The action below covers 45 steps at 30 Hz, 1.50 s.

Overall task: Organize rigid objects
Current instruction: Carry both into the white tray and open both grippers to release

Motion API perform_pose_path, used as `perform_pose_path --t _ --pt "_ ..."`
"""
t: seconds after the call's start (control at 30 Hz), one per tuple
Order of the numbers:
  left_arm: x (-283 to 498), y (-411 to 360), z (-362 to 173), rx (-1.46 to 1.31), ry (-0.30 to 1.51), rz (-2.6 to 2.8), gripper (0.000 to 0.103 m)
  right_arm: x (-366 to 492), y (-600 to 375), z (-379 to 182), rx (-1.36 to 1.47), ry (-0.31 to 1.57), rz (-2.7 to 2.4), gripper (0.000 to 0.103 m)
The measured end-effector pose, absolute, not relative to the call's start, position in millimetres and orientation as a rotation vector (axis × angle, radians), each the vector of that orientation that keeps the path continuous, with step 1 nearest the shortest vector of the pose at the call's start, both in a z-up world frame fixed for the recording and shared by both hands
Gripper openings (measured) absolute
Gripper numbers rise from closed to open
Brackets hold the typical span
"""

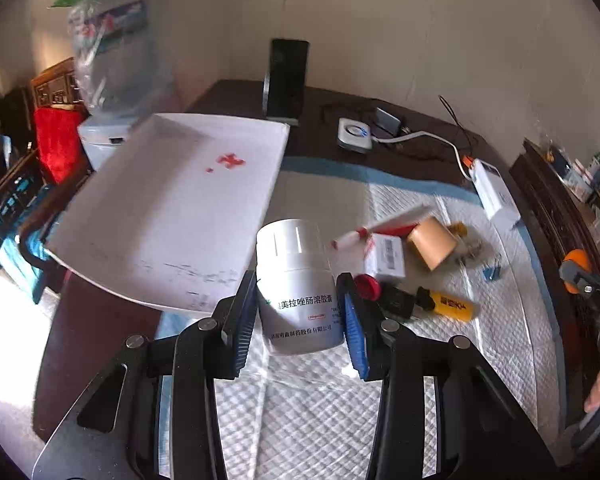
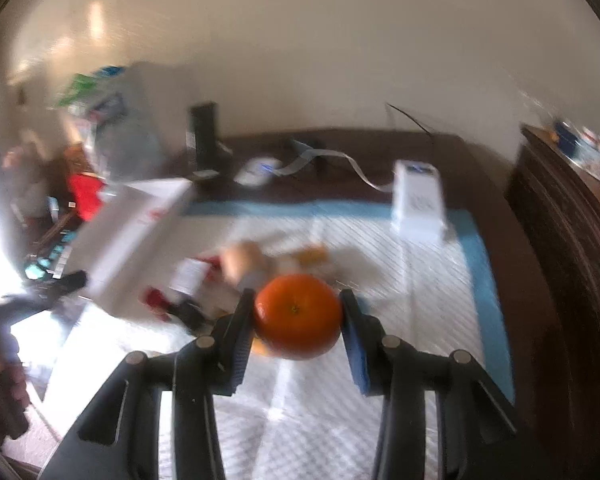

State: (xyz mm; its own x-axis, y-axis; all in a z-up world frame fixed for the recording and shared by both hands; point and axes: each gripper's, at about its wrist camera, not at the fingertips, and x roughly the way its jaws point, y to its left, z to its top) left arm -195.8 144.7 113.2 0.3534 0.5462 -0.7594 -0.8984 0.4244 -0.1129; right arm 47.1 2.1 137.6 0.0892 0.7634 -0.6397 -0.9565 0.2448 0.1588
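Dark desk (image 1: 236, 96), quilted mat | left hand-held gripper (image 1: 300, 312) clamps white pill bottle (image 1: 296, 280) aloft beside white box (image 1: 172, 208), likely its destination; right hand-held gripper (image 2: 298, 316) pinches orange (image 2: 298, 316) above mat's middle

Dark wooden table (image 1: 100, 344), white quilted pad (image 1: 440, 360) with blue border, white box (image 1: 172, 208), phone (image 1: 286, 80)

Motion blur smeared the whole right wrist view; the small items (image 2: 236, 276) at ten o'clock of the orange (image 2: 298, 316) were unreadable. The medicine bottle (image 1: 298, 288) hid part of the white lid (image 1: 172, 208).
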Motion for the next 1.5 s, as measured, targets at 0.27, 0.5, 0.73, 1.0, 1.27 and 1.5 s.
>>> perform_pose_path --t 0.27,0.5,0.73,1.0,1.27,1.5 --pt "-260 156 149 -0.581 0.630 1.077 0.039 -18 21 171 -0.287 0.678 1.447 0.041" --pt "-314 160 168 -0.512 0.633 1.099 0.039 -65 38 179 -0.223 0.688 1.467 0.041" --pt "-356 165 190 -0.509 0.588 1.171 0.039 -97 54 198 -0.228 0.657 1.546 0.041" --pt "-366 169 200 -0.441 0.648 1.246 0.039 -116 77 200 -0.192 0.670 1.626 0.041" --pt "-355 230 196 -0.426 0.658 1.140 0.039 -152 127 201 -0.181 0.693 1.536 0.041" --pt "-333 297 141 -0.482 0.791 0.998 0.039 -174 197 144 -0.288 0.829 1.387 0.041"
